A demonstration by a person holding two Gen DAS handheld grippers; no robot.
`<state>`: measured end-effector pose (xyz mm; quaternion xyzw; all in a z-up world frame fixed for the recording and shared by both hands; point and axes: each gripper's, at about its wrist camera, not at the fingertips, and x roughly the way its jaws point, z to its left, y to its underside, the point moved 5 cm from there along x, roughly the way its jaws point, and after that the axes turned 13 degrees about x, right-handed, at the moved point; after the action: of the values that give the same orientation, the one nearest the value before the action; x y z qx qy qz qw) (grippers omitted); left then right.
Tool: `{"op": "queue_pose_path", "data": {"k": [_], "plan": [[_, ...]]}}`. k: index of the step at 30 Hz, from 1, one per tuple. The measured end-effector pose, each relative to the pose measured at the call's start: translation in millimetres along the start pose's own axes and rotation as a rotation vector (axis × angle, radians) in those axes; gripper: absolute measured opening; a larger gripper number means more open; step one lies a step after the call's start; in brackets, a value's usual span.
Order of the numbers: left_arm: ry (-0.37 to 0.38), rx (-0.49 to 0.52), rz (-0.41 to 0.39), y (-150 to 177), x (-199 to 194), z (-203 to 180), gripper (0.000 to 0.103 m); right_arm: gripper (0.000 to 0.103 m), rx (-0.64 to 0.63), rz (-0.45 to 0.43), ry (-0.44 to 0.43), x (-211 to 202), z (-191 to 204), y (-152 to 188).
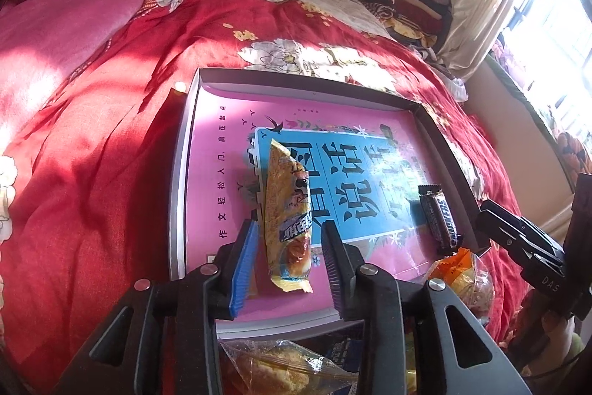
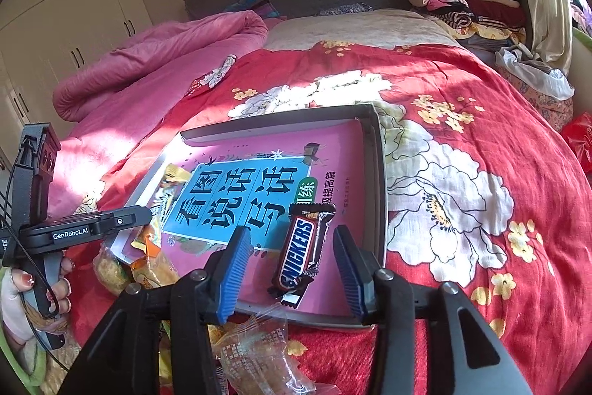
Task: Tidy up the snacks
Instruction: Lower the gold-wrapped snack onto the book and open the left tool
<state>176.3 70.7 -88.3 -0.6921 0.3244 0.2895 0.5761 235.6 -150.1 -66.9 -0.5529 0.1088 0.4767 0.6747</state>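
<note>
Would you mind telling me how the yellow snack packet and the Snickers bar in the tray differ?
The yellow snack packet is longer and wider, with a flat, crinkly wrapper; the Snickers bar is shorter, narrower and dark brown. The packet lies near the tray's left side between the open left tongs; the bar lies towards the right side between the open right tongs. Both lie flat, ungripped, in the tray.

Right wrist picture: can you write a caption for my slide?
The open right gripper straddles a Snickers bar lying in a pink-lined box lid on a red floral bedspread.

Both wrist views look closely down onto one tray (image 1: 440, 113)
</note>
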Motion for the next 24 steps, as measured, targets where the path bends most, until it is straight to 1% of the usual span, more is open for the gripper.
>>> {"op": "queue_pose_path", "data": {"k": [4,8,10,14,18,24], "plan": [[-0.003,0.009,-0.023,-2,-7,-1,0.045,0.051,-0.008,-0.011,0.002,-3,1,-1],[-0.012,0.006,-0.048,-5,-14,0,0.052,0.052,-0.007,-0.027,0.004,-7,1,-3],[-0.016,0.000,-0.061,-6,-18,1,0.054,0.055,-0.005,-0.032,0.008,-8,0,-4],[-0.027,-0.010,-0.086,-9,-25,5,0.061,0.055,0.001,-0.046,0.013,-12,-2,-5],[-0.039,-0.011,-0.107,-11,-31,6,0.066,0.061,-0.010,-0.072,0.020,-18,-2,-8],[-0.060,0.006,-0.139,-13,-42,4,0.067,0.065,-0.036,-0.114,0.023,-26,2,-11]]}}
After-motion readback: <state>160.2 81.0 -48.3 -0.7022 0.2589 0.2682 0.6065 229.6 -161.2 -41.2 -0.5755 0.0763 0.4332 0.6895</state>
